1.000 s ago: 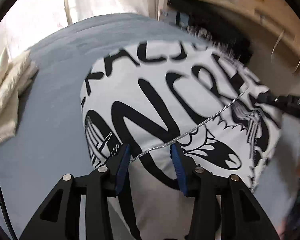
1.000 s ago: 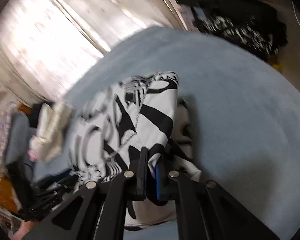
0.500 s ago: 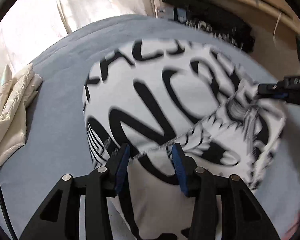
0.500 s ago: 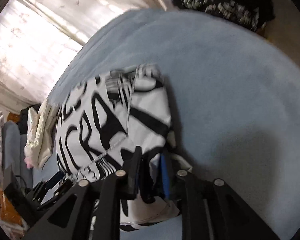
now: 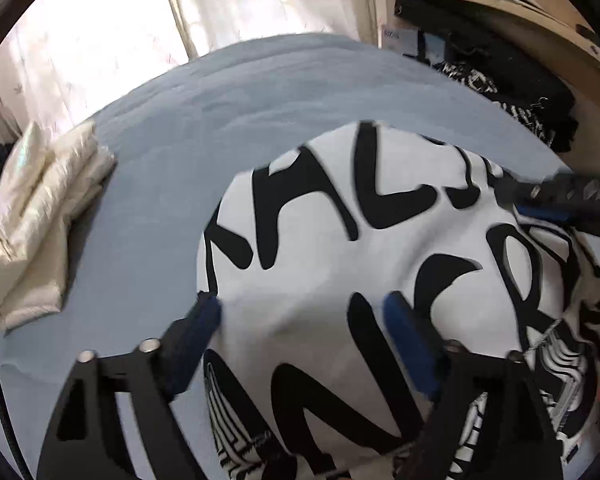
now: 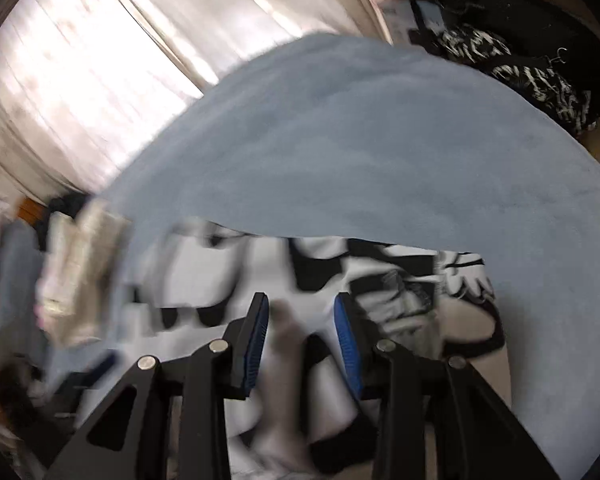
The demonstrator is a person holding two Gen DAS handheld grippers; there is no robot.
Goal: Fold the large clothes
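Both your grippers have let go since a second ago: your left gripper (image 5: 300, 312) now has its jaws spread wide over the black-and-white printed garment (image 5: 320, 248), and your right gripper (image 6: 302, 320) stands parted above it. That garment lies mid-frame on the blue bedspread (image 5: 188, 128), cream folded clothes (image 5: 32, 216) at left.

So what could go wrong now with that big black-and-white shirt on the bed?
Both grippers look open: the left gripper and the right gripper hang over the shirt, so a loose fold could spring back. The right side looks bunched, so a further fold may come out crooked. Pushing the shirt sideways might nudge the cream garment lying nearby.
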